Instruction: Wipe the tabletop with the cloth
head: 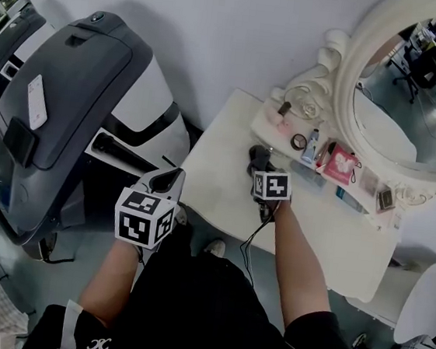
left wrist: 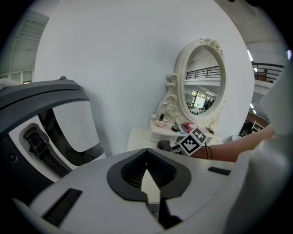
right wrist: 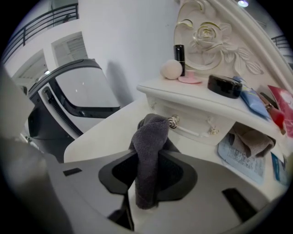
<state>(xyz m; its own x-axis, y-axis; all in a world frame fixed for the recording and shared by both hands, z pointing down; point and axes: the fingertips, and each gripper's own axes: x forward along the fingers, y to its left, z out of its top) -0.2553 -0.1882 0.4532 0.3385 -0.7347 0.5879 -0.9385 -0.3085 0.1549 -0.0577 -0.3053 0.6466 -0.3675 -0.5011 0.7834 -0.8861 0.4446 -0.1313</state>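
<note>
Your right gripper (right wrist: 147, 170) has its jaws pinched on the dark grey cloth (right wrist: 150, 151). The cloth stands bunched between them and rises past their tips. It sits over the white bench (head: 220, 186), near the back of the top. The pictures do not show whether it touches the surface.

Straight ahead of the cloth is a raised shelf (right wrist: 183, 93) with a drawer front beneath it. A metal drawer knob (right wrist: 173, 121) shows just beside the cloth's upper fold. Bare bench top lies to the left of the cloth.

On the shelf, from left to right, stand:
- a black bottle (right wrist: 179, 59)
- a pale pink ball (right wrist: 171, 70)
- a pink dish (right wrist: 189, 79)
- a black round case (right wrist: 224, 86)
- a blue tube (right wrist: 251, 101)
- a red pouch (right wrist: 280, 105)

Under the shelf's right end lie a brown folded piece (right wrist: 251, 140) and a printed sachet (right wrist: 238, 157). Behind the shelf rises an oval mirror (head: 414, 98) in a carved cream frame.

Your left gripper (left wrist: 147, 157) has its jaws pressed together at the tips, with nothing between them. It is held off the bench's left edge, well apart from the cloth. A large grey-and-white machine (head: 69, 106) stands to its left. A white chair (head: 426, 303) stands beyond the bench's right end.
</note>
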